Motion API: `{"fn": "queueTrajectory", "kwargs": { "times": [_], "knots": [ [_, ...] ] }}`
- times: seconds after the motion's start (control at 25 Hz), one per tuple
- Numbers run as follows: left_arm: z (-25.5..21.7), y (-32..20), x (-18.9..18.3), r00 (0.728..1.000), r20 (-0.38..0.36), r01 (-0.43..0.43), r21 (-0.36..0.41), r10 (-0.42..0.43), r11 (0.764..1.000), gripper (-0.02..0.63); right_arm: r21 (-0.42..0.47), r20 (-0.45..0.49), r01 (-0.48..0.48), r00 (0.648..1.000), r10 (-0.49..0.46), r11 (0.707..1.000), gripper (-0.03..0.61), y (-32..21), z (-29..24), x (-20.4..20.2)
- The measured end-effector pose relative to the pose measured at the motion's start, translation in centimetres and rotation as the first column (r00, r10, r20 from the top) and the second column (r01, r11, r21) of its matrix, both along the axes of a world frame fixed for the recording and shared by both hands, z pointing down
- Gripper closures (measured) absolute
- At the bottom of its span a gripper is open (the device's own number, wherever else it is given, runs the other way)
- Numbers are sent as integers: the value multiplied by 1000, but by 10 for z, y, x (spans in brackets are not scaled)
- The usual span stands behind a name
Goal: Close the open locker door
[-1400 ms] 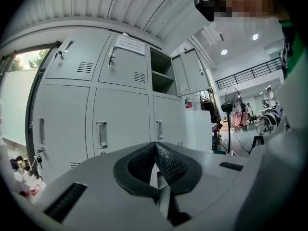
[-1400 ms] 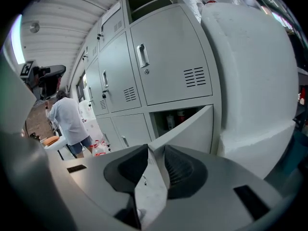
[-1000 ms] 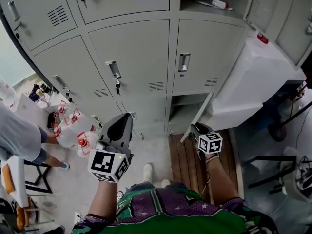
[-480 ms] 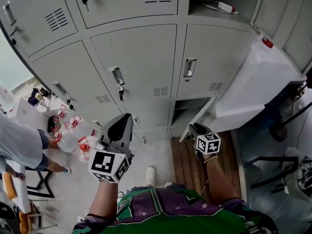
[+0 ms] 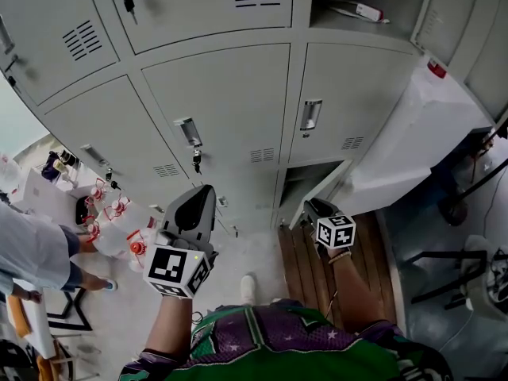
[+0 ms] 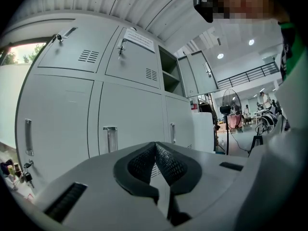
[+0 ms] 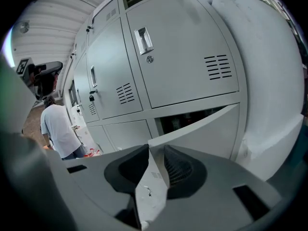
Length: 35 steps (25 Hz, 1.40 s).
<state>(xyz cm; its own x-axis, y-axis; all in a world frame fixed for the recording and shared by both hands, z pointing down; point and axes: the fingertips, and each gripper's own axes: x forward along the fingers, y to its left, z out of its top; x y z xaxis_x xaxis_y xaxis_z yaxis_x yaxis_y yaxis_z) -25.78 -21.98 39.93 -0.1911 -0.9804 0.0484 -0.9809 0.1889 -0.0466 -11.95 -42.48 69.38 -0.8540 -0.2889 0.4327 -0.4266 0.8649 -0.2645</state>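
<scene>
The bank of grey metal lockers point(image 5: 230, 101) stands upright, and all doors in the lower rows are shut save one. The open locker door point(image 5: 324, 190) belongs to the bottom compartment point(image 5: 295, 182) right of centre; it stands swung outward toward the person, its free edge nearest the camera. The right gripper point(image 5: 316, 207) is at that free edge. In the right gripper view the door's edge point(image 7: 153, 177) passes between the jaws, and the pads appear to bear on both faces, though contact on the right pad is not fully clear. The left gripper point(image 5: 200, 197) is held level in front of the lockers, well apart from the open door, its jaws together with nothing between them point(image 6: 155, 147). A bunch of keys point(image 5: 196, 160) hangs from a middle-row lock. Wooden floor boards point(image 5: 305, 264) lie below the open compartment. A person in a white shirt point(image 7: 60, 126) stands to the left, near bottles with red caps point(image 5: 119, 213).
</scene>
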Motion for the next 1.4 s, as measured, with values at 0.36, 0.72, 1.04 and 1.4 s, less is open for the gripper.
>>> {"fn": "queueTrajectory", "kwargs": {
  "times": [0.36,0.72,1.04,1.4],
  "knots": [
    [1,-8,-18,1000,-4,-18,1,18,1000,592,1,-3,-9,1000,9,1000,482,-5,-1,-19],
    [1,-27,-28,994,-1,-106,3,106,994,592,4,-5,-48,999,48,999,480,-11,-1,-37],
    [0,-42,-25,969,-11,-245,28,245,969,592,10,-29,-116,993,117,993,462,-18,1,-53],
    [6,-49,-20,933,-28,-357,58,359,932,592,2,-53,-186,981,185,983,462,-24,2,-72]
  ]
}}
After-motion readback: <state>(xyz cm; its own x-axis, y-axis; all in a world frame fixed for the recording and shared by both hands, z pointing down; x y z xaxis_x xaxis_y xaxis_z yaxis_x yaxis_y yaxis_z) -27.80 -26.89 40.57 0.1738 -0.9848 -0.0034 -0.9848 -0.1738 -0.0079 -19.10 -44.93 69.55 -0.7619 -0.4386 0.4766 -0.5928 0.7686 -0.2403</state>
